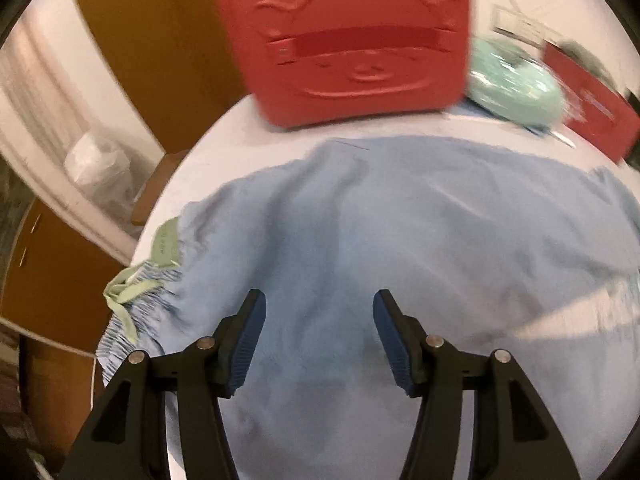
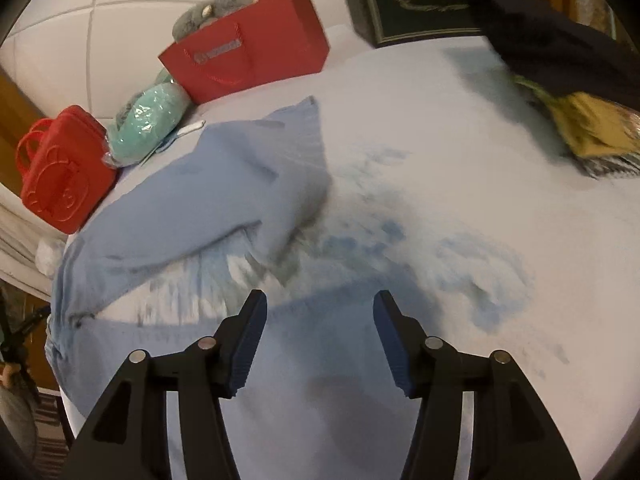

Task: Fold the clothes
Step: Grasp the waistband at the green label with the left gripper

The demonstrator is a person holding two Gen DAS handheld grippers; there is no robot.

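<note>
Blue garment (image 1: 400,232) sprawled on white bed (image 2: 440,140), long axis toward red case (image 1: 344,40). Left gripper (image 1: 319,300) directly over it, nearer; right gripper (image 2: 320,300) off its right edge. Both jaws apart, empty.

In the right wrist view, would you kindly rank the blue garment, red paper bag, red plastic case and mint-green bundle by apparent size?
1. Blue garment
2. Red paper bag
3. Red plastic case, close to the bag, and nearness may mislead
4. Mint-green bundle
</note>
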